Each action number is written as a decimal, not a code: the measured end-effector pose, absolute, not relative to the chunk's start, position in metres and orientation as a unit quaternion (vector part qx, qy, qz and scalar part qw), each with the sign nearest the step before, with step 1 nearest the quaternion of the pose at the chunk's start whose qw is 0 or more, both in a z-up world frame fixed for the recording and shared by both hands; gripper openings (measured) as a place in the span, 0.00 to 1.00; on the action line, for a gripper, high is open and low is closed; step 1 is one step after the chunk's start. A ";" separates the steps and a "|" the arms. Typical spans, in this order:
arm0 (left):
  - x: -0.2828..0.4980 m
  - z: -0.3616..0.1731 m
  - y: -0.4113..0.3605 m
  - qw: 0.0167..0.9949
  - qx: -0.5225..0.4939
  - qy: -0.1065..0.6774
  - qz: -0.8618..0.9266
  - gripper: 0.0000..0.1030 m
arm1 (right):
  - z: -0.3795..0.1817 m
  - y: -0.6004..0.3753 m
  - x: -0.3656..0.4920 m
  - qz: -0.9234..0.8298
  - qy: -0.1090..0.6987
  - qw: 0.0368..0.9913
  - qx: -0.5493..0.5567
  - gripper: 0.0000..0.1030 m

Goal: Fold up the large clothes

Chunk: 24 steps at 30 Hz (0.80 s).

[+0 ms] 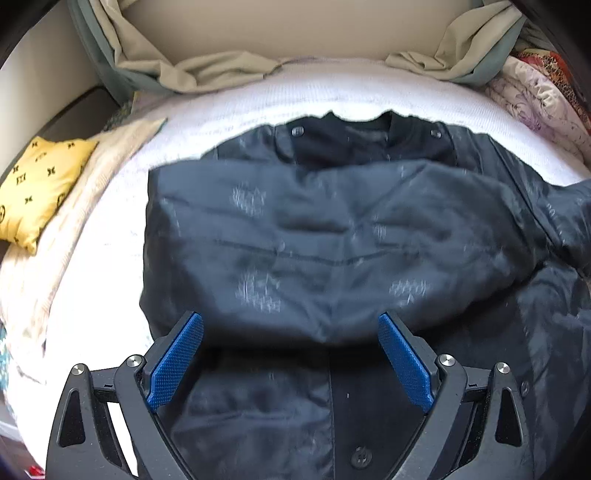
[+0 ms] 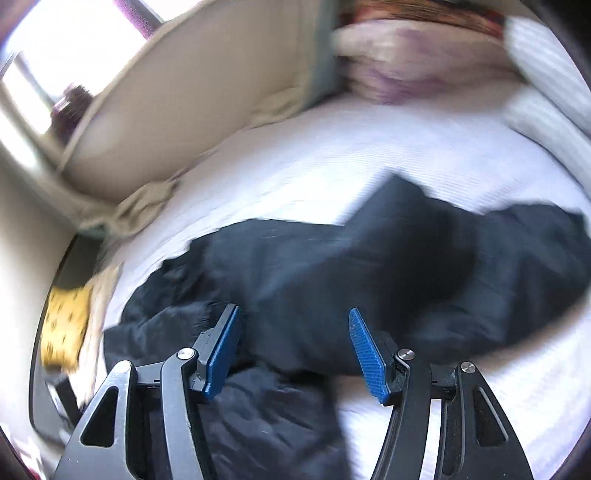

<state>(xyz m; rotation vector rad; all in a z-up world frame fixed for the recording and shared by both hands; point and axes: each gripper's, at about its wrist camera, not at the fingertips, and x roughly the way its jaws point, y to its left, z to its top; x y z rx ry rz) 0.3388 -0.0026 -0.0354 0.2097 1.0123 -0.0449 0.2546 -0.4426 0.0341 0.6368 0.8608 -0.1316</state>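
A dark jacket [image 1: 332, 240] lies spread across the white bed [image 1: 258, 107], its collar [image 1: 369, 133] toward the padded headboard [image 1: 288, 29] and one sleeve folded over the chest; the snap buttons down the front show near the bottom of the left wrist view; the left gripper [image 1: 290, 354] hangs just above the lower front of the jacket with its jaws spread wide, blue pads [image 1: 177, 362] apart and nothing between them but the cloth lying below; the right gripper [image 2: 293, 347] is likewise wide open and holds nothing, poised over the rumpled side of the same jacket [image 2: 369, 280], though that view is blurred; a yellow patterned cushion [image 1: 40, 184] sits at the left edge of the bed on a cream blanket [image 1: 55, 258]; a floral quilt [image 1: 535, 96] is bunched at the far right corner.
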 end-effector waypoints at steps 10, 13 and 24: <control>0.335 -0.038 -0.001 0.865 0.081 0.494 -0.026 0.94 | -0.009 -0.554 0.164 -0.193 0.357 0.787 0.464 0.55; 0.335 -0.039 -0.001 0.864 0.083 0.496 -0.024 0.94 | -0.028 -0.573 0.153 -0.215 0.353 0.760 0.502 0.55; 0.339 -0.036 -0.001 0.865 0.072 0.496 -0.027 0.94 | -0.072 -0.611 0.163 -0.227 0.298 0.724 0.579 0.55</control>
